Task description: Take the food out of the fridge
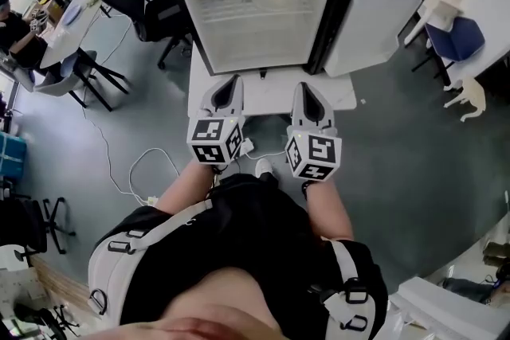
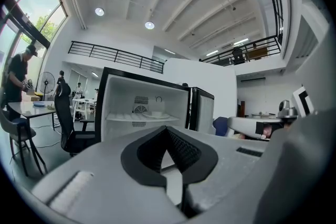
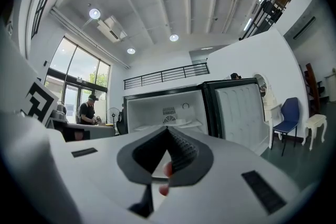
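Note:
A small black fridge [image 1: 263, 24] stands open on a low white table [image 1: 267, 95], its door [image 1: 374, 28] swung out to the right. In the left gripper view a pale dish [image 2: 152, 114] lies on the white shelf inside. My left gripper [image 1: 230, 81] and right gripper [image 1: 305, 87] are side by side over the table's near edge, pointing level at the fridge and short of it. The left gripper [image 2: 167, 131] is shut and holds nothing. The right gripper [image 3: 168, 131] is shut too. Something small and reddish [image 3: 166, 169] shows through the slit behind its tips; I cannot tell what it is.
A black office chair [image 1: 139, 0] stands left of the fridge by a table where people work. A blue chair [image 1: 458, 40] and a white stool [image 1: 470, 95] are at the right. A white cable [image 1: 151, 171] trails over the grey floor near my feet.

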A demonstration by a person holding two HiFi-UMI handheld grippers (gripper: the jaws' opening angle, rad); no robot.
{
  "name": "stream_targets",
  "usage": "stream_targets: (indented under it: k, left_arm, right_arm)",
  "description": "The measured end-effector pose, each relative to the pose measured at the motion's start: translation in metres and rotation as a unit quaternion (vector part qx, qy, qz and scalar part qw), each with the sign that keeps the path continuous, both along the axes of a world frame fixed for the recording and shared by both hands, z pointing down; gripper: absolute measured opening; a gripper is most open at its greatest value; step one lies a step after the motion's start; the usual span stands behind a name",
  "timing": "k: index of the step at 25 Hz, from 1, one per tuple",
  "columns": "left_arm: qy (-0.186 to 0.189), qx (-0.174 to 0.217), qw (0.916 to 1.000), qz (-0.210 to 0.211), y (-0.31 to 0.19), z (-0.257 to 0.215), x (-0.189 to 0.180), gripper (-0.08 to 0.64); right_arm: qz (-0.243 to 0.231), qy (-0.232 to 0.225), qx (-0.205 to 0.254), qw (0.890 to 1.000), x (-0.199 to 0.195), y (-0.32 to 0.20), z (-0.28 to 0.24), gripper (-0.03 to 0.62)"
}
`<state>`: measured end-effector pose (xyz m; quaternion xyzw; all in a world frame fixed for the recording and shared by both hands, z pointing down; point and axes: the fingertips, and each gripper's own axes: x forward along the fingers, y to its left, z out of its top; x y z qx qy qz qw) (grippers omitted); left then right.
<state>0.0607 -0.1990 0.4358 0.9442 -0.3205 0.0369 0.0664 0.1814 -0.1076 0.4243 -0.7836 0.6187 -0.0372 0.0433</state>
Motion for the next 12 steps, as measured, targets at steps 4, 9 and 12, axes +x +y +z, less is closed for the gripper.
stream_targets:
  k: [4, 9, 12]
  left_arm:
    - [0.003, 0.002, 1.0, -0.003, -0.04, -0.005, 0.026, -0.002]
    - [0.013, 0.006, 0.9998, -0.016, -0.084, -0.007, 0.047, -0.002]
    - [0.009, 0.004, 0.9995, -0.032, -0.104, -0.004, 0.051, -0.002]
  right_arm:
    - [-0.015, 0.009, 0.002, 1.0, 0.023, -0.046, -0.009, 0.008]
    - [-0.045, 0.019, -0.003, 0.999, 0.042, -0.101, -0.01, 0.008]
    - [-0.062, 0.021, -0.006, 0.998, 0.048, -0.126, -0.008, 0.008]
